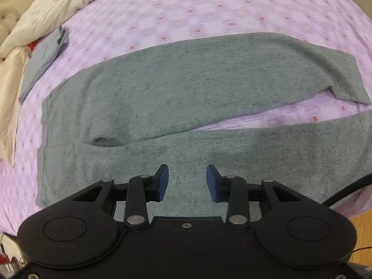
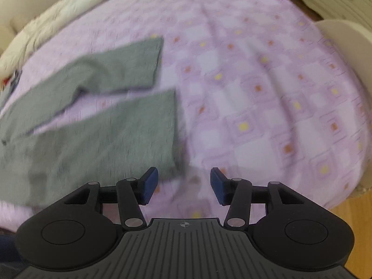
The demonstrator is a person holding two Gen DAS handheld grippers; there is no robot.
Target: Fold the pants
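The left gripper [image 1: 187, 181] hangs over the near leg of the pants [image 1: 162, 97], its jaws released with only grey cloth seen below the gap, nothing clasped. The pants lie flat on the bed [image 1: 209, 7], on its purple checked sheet, waist towards the left edge and both legs running to the right, parted by a strip of sheet. The right gripper [image 2: 184, 184] hovers just past the hem of the near leg, over bare sheet near the bed's near edge; its jaws are released and empty. A cream quilt [image 1: 46, 2] is bunched at the far left corner, a folded blue-grey garment [image 1: 41, 58] beside it.
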